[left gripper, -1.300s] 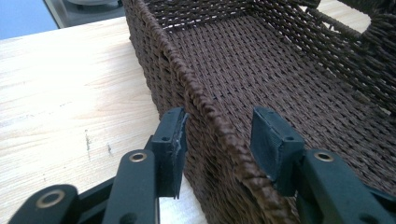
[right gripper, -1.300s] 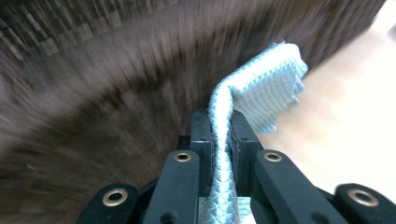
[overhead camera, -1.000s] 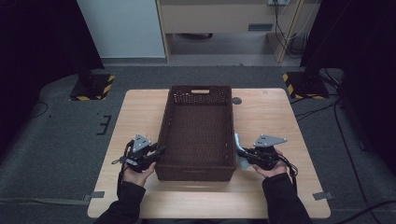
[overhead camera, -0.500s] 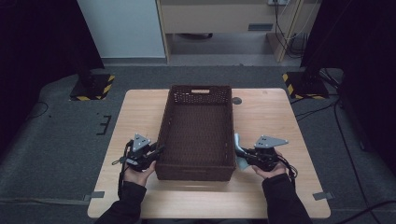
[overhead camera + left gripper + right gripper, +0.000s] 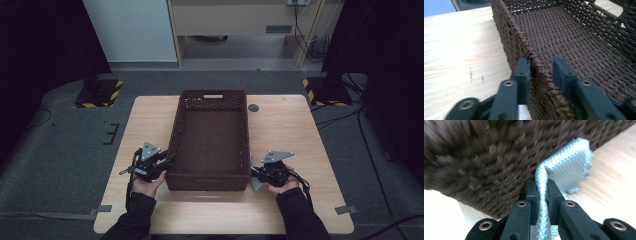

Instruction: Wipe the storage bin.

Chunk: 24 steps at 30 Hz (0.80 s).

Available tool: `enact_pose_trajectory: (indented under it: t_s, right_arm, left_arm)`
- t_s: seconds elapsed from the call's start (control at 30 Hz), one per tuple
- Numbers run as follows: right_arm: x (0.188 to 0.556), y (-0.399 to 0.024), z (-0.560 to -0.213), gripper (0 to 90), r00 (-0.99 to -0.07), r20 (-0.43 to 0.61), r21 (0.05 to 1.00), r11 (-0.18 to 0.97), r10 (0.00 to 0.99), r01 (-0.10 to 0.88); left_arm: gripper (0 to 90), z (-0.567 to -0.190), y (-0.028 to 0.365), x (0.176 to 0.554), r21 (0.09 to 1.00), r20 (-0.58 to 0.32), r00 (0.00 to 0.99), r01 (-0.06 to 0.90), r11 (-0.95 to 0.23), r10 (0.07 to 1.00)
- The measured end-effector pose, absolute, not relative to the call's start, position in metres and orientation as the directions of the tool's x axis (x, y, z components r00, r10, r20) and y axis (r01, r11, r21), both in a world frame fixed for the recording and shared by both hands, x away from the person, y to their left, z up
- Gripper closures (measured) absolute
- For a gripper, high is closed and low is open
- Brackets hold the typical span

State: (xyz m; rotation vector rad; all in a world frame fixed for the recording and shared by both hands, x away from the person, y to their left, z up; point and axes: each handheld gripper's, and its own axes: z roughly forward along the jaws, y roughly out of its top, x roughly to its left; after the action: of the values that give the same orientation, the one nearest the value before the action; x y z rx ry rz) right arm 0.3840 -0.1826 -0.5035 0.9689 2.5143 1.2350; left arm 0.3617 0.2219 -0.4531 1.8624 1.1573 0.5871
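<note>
A: What is the right gripper holding?

B: A pale grey-blue cloth with a fine diamond weave. In the right gripper view the jaws are clenched on a fold of it, and the free end fans out with a frayed edge against the basket's outer wall. In the high view the cloth shows as a small pale scrap just beside the basket's near right corner, low over the table.

A: And the basket?

B: A long rectangular basket of dark brown woven cord, with a handle slot cut in its far end wall. It stands in the middle of the table, lengthwise away from the person.

A: The left gripper?

B: Its jaws straddle the basket's left rim near the near corner. They have just been opening. The outer jaw lies against the wall, while the inner one stands off the rim with a gap, so the grip is released.

A: What about the table and the room?

B: A light wooden table with a small dark round disc near the basket's far right corner. It stands on grey carpet. Two stands with yellow-and-black striped bases flank the table's far side, cables trail on the right, and a light wooden cabinet stands behind.

A: Any writing to read?

B: None that I can make out.
</note>
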Motion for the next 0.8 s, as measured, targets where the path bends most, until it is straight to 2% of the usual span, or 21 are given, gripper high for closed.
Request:
enact_pose_trajectory:
  t_s: [0.1,0.3,0.4,0.8]
  right_arm:
    - [0.383,-0.182,-0.504,83.5,-0.77,0.114,0.754,0.45,0.628,0.478]
    - [0.368,-0.202,-0.463,83.5,-0.776,0.11,0.874,0.312,0.621,0.373]
    - [0.359,-0.205,-0.455,83.6,-0.79,0.097,0.891,0.3,0.606,0.34]
    - [0.357,-0.185,-0.501,83.5,-0.786,0.125,0.765,0.446,0.606,0.465]
  left_arm:
    - [53.0,-0.455,0.227,0.361,0.849,-0.072,0.455,0.495,-0.185,0.887]
    - [52.4,-0.453,0.224,0.359,0.846,-0.032,0.459,0.485,-0.22,0.888]
    - [52.2,-0.454,0.224,0.359,0.847,-0.035,0.467,0.484,-0.222,0.883]
    - [48.5,-0.453,0.225,0.36,0.847,-0.037,0.491,0.478,-0.234,0.87]
